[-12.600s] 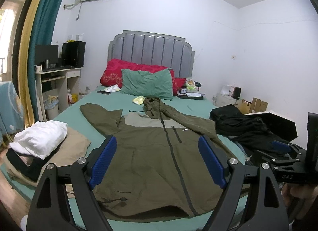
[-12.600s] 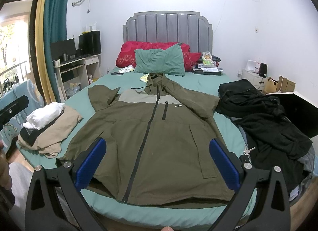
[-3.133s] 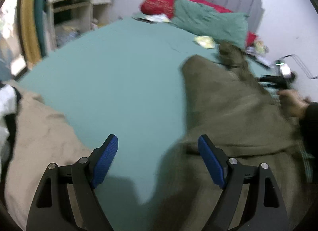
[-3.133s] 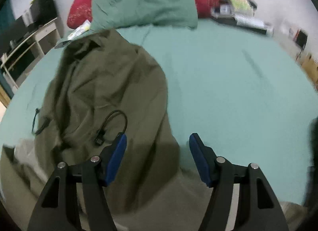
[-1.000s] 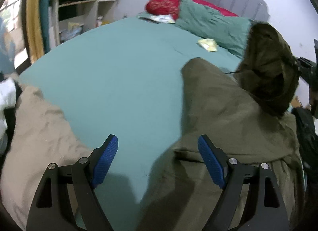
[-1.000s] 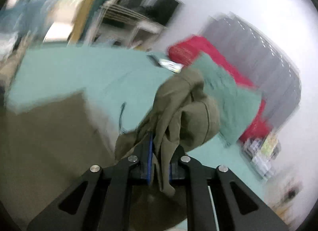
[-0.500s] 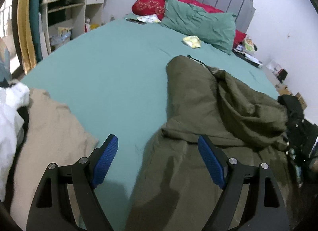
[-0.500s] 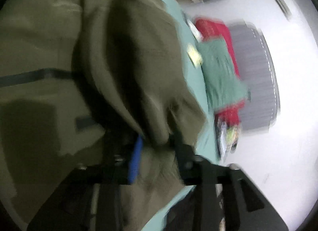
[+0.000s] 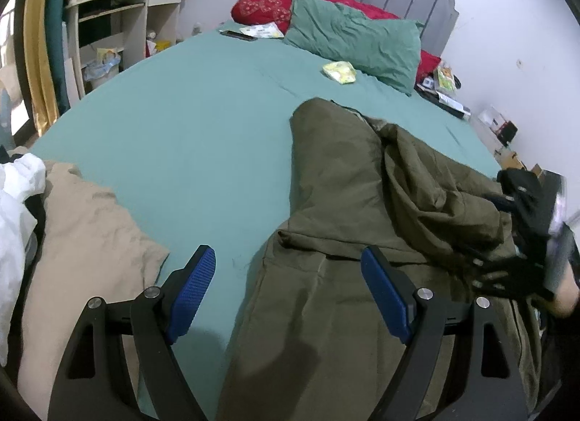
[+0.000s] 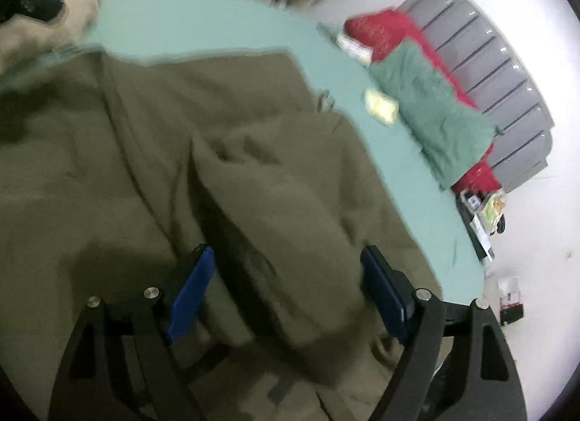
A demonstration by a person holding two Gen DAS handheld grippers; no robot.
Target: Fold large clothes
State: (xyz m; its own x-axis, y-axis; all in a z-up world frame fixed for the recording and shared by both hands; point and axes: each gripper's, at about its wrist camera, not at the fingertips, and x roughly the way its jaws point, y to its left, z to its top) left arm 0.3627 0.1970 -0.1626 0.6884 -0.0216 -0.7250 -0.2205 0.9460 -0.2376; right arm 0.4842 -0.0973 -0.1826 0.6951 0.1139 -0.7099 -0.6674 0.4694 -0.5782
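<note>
Now laying the hood of the olive jacket [image 10: 217, 167] flat toward the bed's [image 9: 188, 123] foot edge; right gripper [image 10: 286, 287] just opening, pads clear; left gripper [image 9: 290, 294] apart, empty.

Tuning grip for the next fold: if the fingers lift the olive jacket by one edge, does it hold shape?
Probably not: the olive jacket lies in soft, rumpled folds, so it should droop. The layered bulk suggests some weight. Its fabric looks smooth, possibly slippery.
</note>
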